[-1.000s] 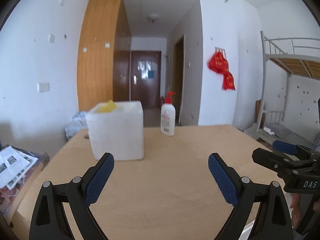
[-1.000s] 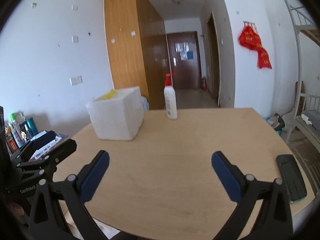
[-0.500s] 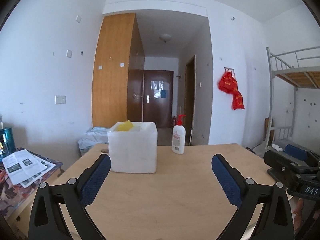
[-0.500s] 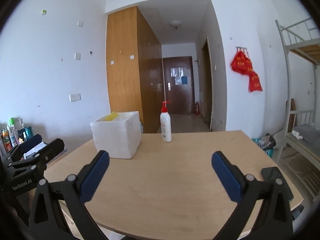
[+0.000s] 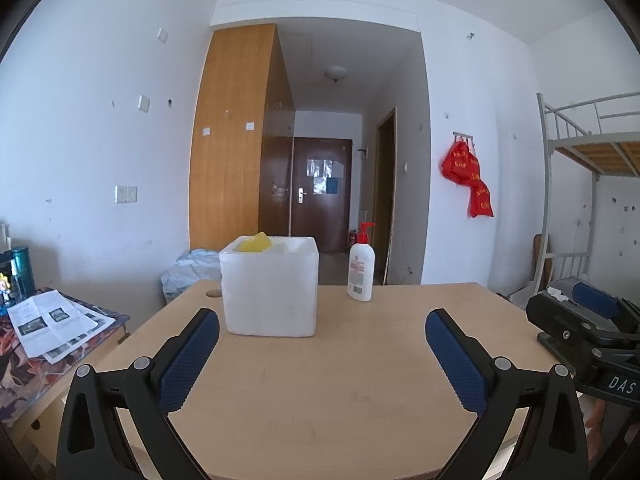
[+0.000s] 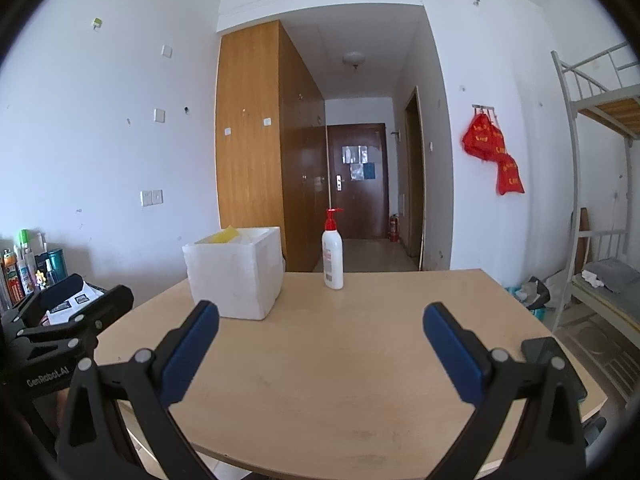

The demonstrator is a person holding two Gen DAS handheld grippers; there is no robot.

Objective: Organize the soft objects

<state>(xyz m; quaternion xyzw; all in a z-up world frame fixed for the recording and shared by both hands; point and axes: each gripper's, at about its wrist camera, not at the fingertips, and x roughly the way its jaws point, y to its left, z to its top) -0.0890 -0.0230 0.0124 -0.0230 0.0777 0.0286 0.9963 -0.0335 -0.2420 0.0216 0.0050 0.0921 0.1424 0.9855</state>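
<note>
Both wrist views look nearly level across the pale wooden desk (image 5: 320, 380) toward the hallway. They share the white foam box (image 5: 271, 288), seen from mid-distance.

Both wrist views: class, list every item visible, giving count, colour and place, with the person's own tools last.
square white foam box: one, white, far left of table
soft yellow block: one, yellow, poking out of the box
white pump bottle with red top: one, right of box, apart from it
light wooden table: one, tan, foreground
flat black phone-like slab: one, table's right edge
red hanging bags: cluster, right wall
printed papers: a few, side surface left
left gripper: one, black with blue pads, open, empty
right gripper: one, same colours, open, empty
</note>
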